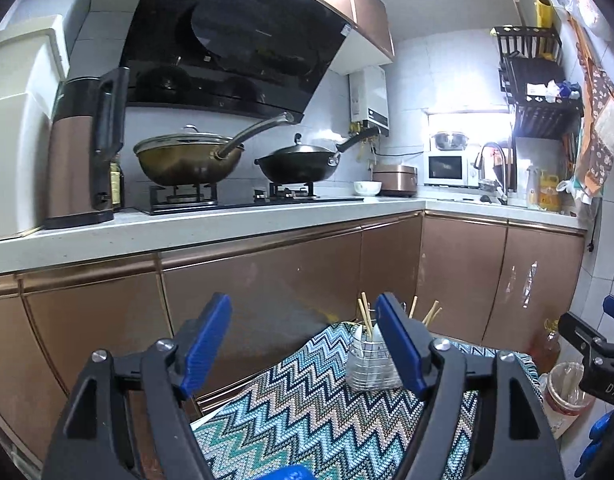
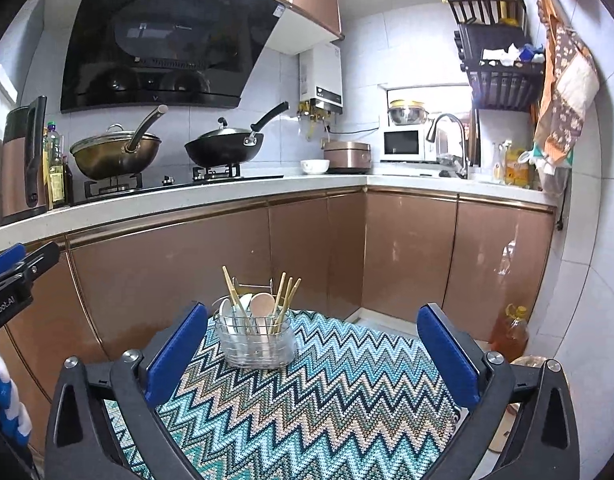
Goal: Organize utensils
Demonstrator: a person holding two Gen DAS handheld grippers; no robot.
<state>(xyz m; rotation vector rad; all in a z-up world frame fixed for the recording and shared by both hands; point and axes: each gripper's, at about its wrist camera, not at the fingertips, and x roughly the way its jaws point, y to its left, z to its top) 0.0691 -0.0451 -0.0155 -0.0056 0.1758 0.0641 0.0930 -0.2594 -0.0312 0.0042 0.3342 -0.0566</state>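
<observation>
Both tongs [image 1: 303, 320] [image 2: 313, 334] gape empty above the zigzag cloth [image 2: 327, 392], utensil caddy [image 2: 255, 342] ahead.

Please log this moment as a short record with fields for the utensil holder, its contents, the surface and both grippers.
holder: clear utensil caddy with a wire frame, upright
contents: chopsticks, a wooden spoon, white spoons
surface: zigzag cloth, nothing else on it in view
left gripper: jaws open, empty
right gripper: jaws open, empty, short of the caddy
</observation>
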